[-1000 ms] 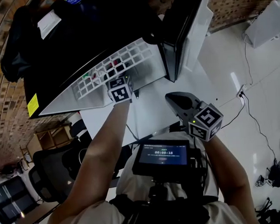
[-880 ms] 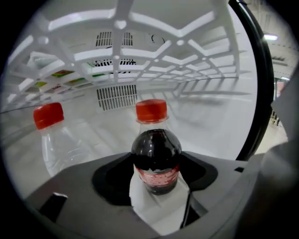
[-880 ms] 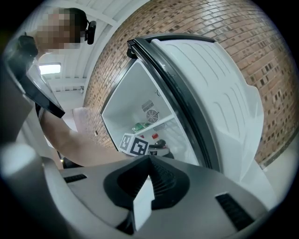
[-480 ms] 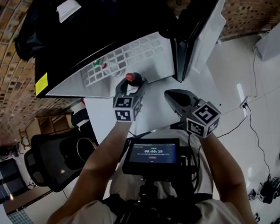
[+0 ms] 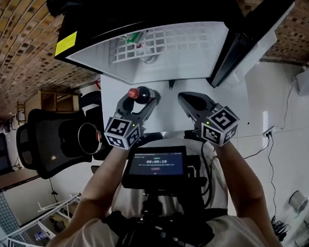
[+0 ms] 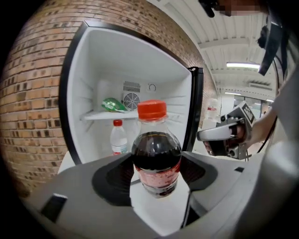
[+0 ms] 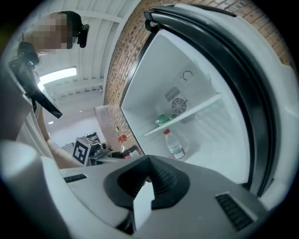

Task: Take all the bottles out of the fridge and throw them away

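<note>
Left gripper (image 6: 156, 175) clamped wide on a cola bottle (image 6: 156, 154), held outside the fridge (image 6: 154, 70); right gripper (image 7: 147, 179) closed, empty.
Bottle appears full: likely heavy, smooth, stiff while capped; label-band hold judged sound. Water bottle (image 6: 118, 137) stands under the fridge shelf.

Brick wall (image 5: 14, 50), 1 black office chair (image 5: 51, 145)
Chair stands beside a wooden shelf unit (image 5: 38, 101); a cable (image 5: 269, 157) crosses the pale floor (image 5: 297, 158).
</note>
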